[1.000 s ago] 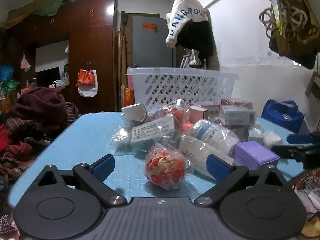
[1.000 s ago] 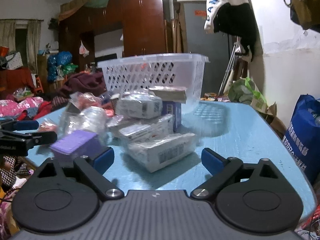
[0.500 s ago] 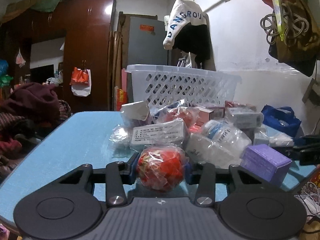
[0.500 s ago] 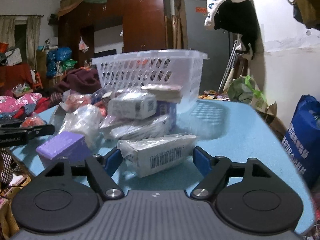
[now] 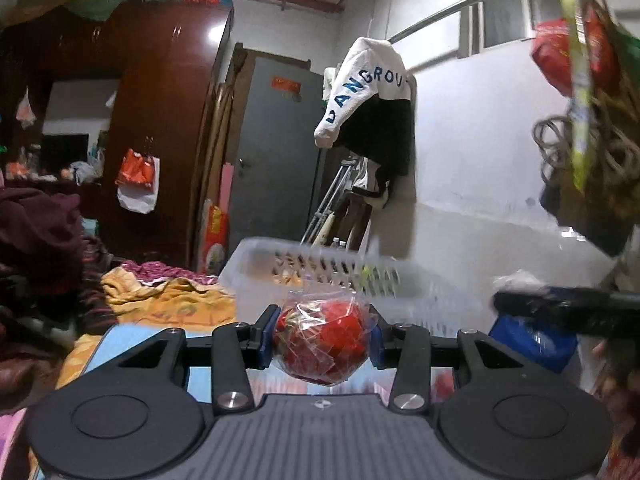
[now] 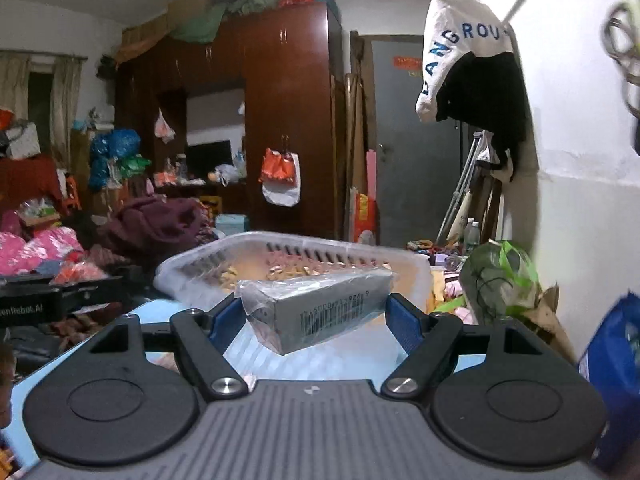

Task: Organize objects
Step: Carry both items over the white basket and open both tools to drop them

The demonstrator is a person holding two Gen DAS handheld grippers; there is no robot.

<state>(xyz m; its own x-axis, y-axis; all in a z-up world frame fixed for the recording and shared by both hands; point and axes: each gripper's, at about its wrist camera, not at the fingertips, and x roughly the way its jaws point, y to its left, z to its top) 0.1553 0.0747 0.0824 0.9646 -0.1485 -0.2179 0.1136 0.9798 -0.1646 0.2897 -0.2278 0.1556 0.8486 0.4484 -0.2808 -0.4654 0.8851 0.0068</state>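
The left gripper [image 5: 323, 343] has its fingers clamped on a red ball [image 5: 323, 344] wrapped in clear crinkly plastic, held in the air just short of the white basket [image 5: 256, 280]. The right gripper [image 6: 316, 316] has its fingers clamped on the two ends of a grey box [image 6: 320, 312] sealed in clear film, also lifted and tilted, with the basket [image 6: 192, 264] just beyond it.

The ball looks light and roughly round; its loose wrap is likely slick, so a hold across the widest part, as now, seems safest, since a grip on the wrap alone could slide. The box looks stiff and light, but film over flat faces may slip, and its tilt suggests it could pivot between the pads.

The basket's rim sits below both held items, and its open top shows plenty of room inside. The other gripper appears blurred at the right edge of the left view, so the two should enter apart. The blue worktop [image 6: 360, 360] lies beneath.
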